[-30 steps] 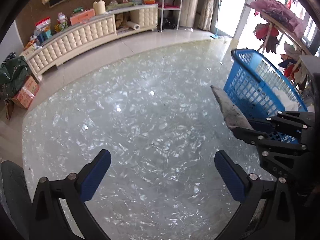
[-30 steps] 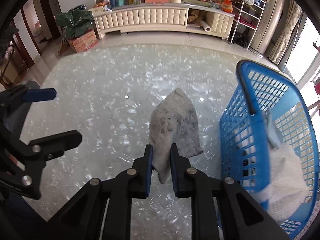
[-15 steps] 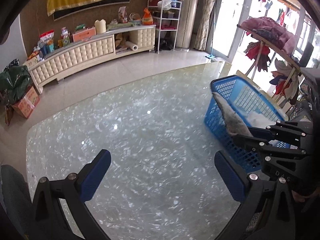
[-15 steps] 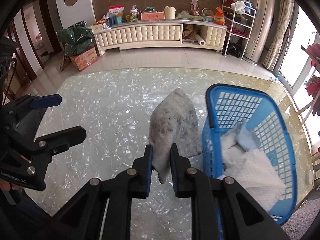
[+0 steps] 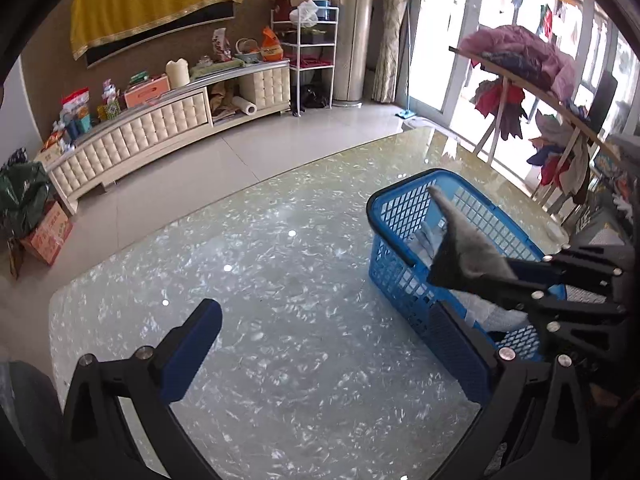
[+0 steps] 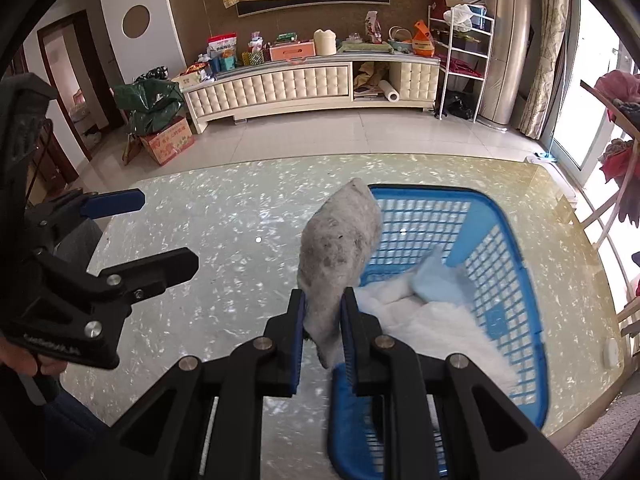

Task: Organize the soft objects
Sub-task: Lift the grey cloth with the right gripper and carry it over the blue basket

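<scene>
My right gripper (image 6: 323,316) is shut on a grey felt cloth (image 6: 340,248), held up over the near left rim of the blue plastic basket (image 6: 516,256). The left wrist view shows the same cloth (image 5: 464,252) above the basket (image 5: 404,280). White and pale blue cloths (image 6: 432,304) lie inside the basket. My left gripper (image 5: 332,348) is open and empty above the glass table (image 5: 280,280), to the left of the basket; it also shows in the right wrist view (image 6: 140,236).
The glass table top (image 6: 240,264) ends close behind the basket. A cream low cabinet (image 6: 304,84) with clutter stands along the far wall. A rack of hung clothes (image 5: 532,80) stands to the right of the table.
Both grippers have risen above the table. My right gripper has carried the grey cloth rightwards, from beside the basket to over its rim. The left gripper stays open.
</scene>
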A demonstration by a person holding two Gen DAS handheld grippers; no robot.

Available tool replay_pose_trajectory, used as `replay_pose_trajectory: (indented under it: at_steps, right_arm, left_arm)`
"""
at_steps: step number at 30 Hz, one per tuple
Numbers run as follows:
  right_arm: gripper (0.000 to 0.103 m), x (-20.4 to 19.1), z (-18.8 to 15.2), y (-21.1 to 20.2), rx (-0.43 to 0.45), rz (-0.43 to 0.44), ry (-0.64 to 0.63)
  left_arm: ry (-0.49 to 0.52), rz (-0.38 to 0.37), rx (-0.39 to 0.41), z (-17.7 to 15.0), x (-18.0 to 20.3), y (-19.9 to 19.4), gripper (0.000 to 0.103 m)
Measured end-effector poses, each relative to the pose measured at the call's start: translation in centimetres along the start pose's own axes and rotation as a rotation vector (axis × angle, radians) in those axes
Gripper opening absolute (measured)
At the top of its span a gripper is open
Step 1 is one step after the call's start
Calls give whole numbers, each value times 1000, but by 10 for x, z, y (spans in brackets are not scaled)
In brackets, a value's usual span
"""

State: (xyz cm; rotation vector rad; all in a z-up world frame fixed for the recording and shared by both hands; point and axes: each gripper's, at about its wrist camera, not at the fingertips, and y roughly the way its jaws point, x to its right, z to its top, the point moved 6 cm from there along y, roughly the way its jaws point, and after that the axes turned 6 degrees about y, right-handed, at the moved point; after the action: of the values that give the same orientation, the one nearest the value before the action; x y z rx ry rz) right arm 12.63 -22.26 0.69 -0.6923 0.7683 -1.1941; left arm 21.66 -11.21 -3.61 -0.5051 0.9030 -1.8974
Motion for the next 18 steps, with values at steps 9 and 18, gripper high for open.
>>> replay_pose_trajectory:
  at_steps: [9, 18]
  right_arm:
    - [16, 44, 8, -2, 25, -2, 71]
    - [16, 52, -1, 13, -27, 9, 81]
  left_arm:
    - [49, -10, -25, 37, 34, 23, 103]
    - [123, -25, -76, 48, 69, 52, 103]
